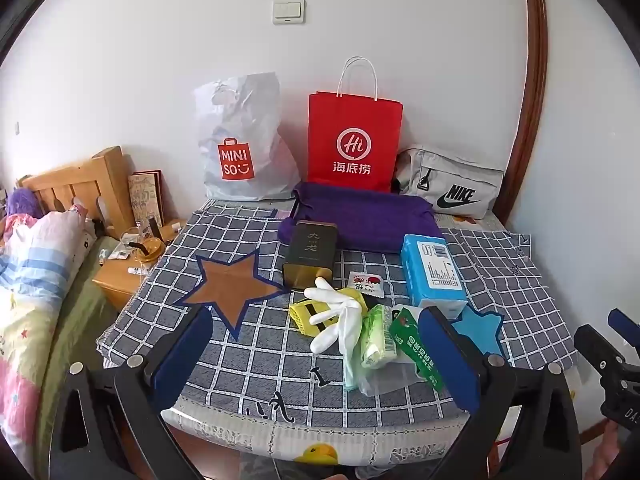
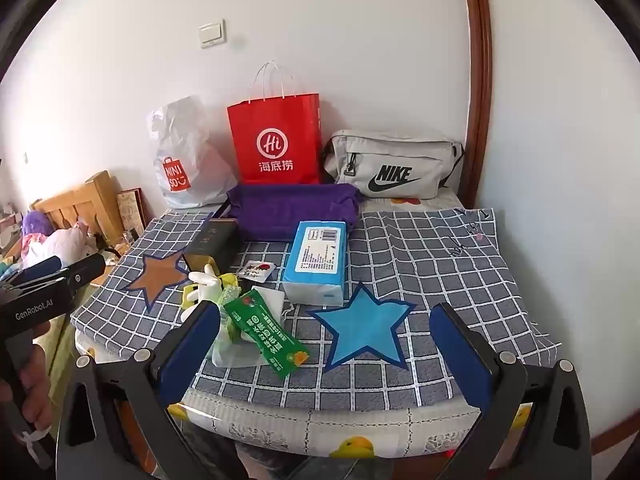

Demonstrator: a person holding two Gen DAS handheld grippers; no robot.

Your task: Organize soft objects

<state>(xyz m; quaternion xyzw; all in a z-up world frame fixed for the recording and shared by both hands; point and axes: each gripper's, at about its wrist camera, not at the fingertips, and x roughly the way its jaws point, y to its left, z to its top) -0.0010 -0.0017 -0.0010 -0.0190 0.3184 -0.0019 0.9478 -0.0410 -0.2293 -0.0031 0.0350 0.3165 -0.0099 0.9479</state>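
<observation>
A pile lies on the checked cloth (image 1: 256,352): a white glove (image 1: 336,312), a yellow mesh item (image 1: 302,314), a green tissue pack (image 1: 378,336), a green sachet (image 1: 416,346) and a blue tissue pack (image 1: 434,272). A purple folded cloth (image 1: 364,212) lies behind, with a dark tin (image 1: 310,252) in front of it. My left gripper (image 1: 316,352) is open, hovering just before the pile. My right gripper (image 2: 328,348) is open above the blue star patch (image 2: 362,328); the sachet (image 2: 268,332), glove (image 2: 208,278) and blue pack (image 2: 316,260) lie ahead.
A Miniso plastic bag (image 1: 240,144), a red paper bag (image 1: 354,140) and a grey Nike pouch (image 1: 452,188) stand along the wall. A brown star patch (image 1: 232,284) is on the left. A wooden nightstand (image 1: 120,276) and bed (image 1: 36,264) lie left of the table.
</observation>
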